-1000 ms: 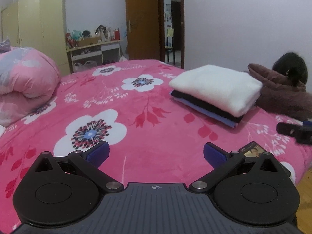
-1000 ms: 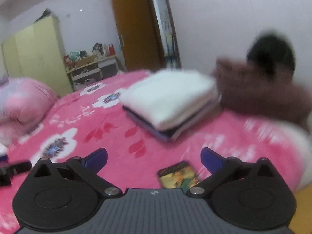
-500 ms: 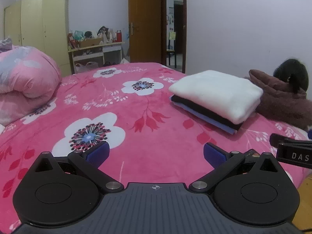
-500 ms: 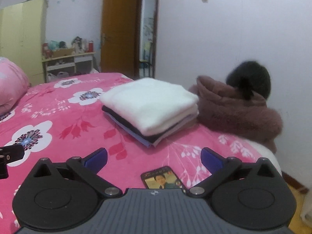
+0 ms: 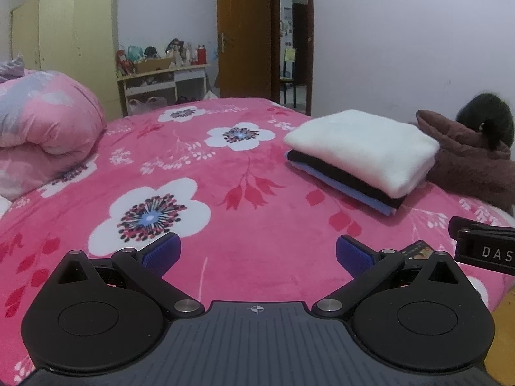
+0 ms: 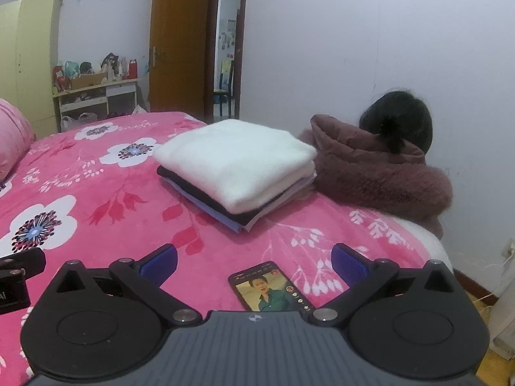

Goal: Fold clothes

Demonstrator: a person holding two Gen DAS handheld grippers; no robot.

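1. Nearest, the left tool (image 5: 256, 252) and the right tool (image 6: 254, 262) hover low over the bed (image 5: 241, 251), both spread wide, gripping nothing.
2. A phone (image 6: 272, 288) with its screen lit lies on the blanket between the right tool's fingers. I reckon a careless drop could strike it or nudge it off the near edge.
3. Farther on, the stack of folded clothes (image 6: 236, 164) sits toward the bed's right side: white on top, black and blue beneath.
4. A person in a brown fleece (image 6: 379, 170) sits right behind that stack; reaching for it risks bumping them or toppling the pile.
5. Only the right view shows the phone in full. Only the left shows most of the rolled pink quilt (image 5: 45, 132); no unfolded garment appears in either.
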